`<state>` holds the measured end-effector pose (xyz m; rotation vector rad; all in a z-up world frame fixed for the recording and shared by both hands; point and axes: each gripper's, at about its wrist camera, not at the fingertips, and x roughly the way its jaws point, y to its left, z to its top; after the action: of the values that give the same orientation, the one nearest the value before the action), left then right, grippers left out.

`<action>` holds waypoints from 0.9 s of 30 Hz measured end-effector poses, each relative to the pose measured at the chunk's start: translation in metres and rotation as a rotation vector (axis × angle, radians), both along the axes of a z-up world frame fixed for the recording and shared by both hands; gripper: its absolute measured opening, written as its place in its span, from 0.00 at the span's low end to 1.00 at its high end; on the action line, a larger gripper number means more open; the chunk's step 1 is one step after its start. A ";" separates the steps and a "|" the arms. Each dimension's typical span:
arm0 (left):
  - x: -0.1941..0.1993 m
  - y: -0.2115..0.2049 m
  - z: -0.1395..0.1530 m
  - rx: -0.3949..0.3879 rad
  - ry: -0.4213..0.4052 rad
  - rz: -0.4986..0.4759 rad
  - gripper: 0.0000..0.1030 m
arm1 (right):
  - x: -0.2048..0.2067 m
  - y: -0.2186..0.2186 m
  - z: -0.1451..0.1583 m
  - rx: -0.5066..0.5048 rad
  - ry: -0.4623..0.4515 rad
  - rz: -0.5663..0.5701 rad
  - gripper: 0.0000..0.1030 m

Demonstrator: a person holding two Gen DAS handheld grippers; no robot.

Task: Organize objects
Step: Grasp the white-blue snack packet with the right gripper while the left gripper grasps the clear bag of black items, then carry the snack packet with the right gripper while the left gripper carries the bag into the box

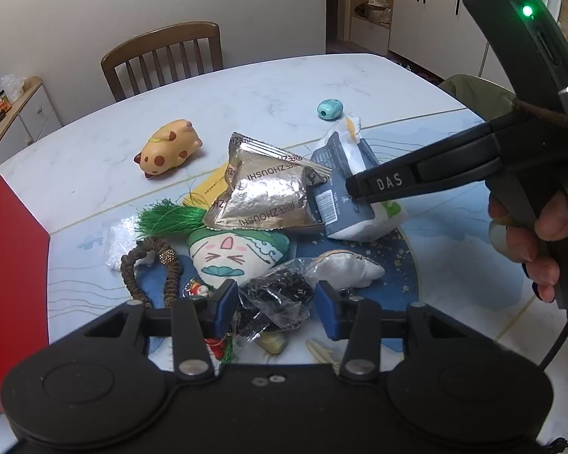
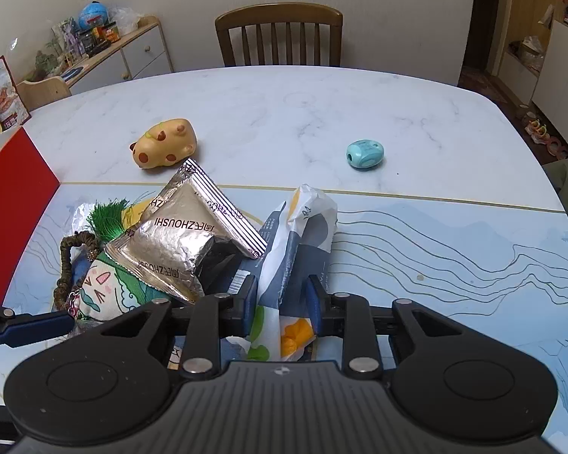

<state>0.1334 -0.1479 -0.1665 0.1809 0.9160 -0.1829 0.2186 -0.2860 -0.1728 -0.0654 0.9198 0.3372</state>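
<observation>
Between right tool (image 2: 280, 295) fingers: blue-white packet (image 2: 284, 265), clamped; left tool (image 1: 274, 302) spread over clear bag (image 1: 274, 295) (left view only).

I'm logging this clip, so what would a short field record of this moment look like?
surface: white marble table with blue mat
pile: silver foil packet, blue-white snack bag, plush face toy
apart: yellow spotted toy, teal sharpener
left tongs: open over clear bag of dark bits
right tongs: either side of snack bag, grip uncertain

foil pouch (image 2: 185, 238) left of tissue pack (image 2: 284, 265)
</observation>
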 end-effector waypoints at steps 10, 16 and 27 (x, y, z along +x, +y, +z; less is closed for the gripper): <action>0.000 0.006 0.003 -0.031 0.003 0.011 0.23 | -0.006 -0.009 0.008 0.015 -0.024 -0.038 0.11; -0.002 0.015 0.010 -0.069 0.005 0.041 0.22 | -0.015 -0.015 0.021 0.020 -0.053 -0.060 0.10; -0.010 0.041 0.032 -0.176 0.000 0.086 0.20 | -0.039 -0.032 0.050 0.024 -0.097 -0.106 0.09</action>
<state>0.1231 -0.1067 -0.1341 -0.0214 0.9007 -0.1825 0.1792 -0.3178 -0.1227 -0.0105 0.8194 0.2447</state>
